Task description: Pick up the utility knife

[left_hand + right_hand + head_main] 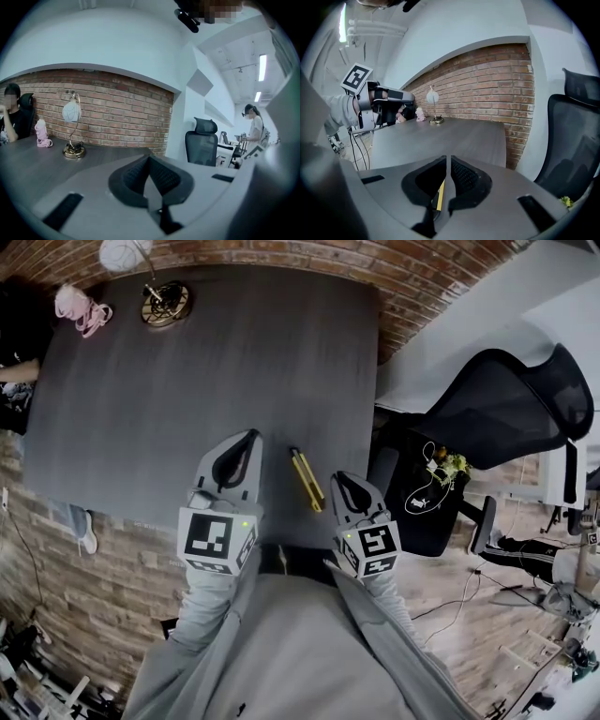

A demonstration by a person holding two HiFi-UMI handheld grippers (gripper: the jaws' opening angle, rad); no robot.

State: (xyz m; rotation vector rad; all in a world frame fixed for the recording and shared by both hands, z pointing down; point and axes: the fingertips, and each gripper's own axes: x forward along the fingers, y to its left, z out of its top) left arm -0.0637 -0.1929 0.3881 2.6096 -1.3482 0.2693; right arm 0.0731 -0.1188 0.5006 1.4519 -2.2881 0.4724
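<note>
The utility knife (307, 479), yellow and black, lies on the dark grey table (187, 381) near its front edge, between my two grippers. My left gripper (250, 437) hovers just left of the knife, jaws together with nothing in them (150, 158). My right gripper (338, 477) is just right of the knife's near end, over the table's front right edge, and is shut and empty (447, 159). In the right gripper view a yellow sliver of the knife (439, 194) shows below the jaws, not between the pads.
A lamp with a brass base (165, 304) and a pink object (82, 310) stand at the table's far left. A person (11, 117) sits at that end. A black office chair (506, 409) is to the right, beyond a brick wall (497, 89).
</note>
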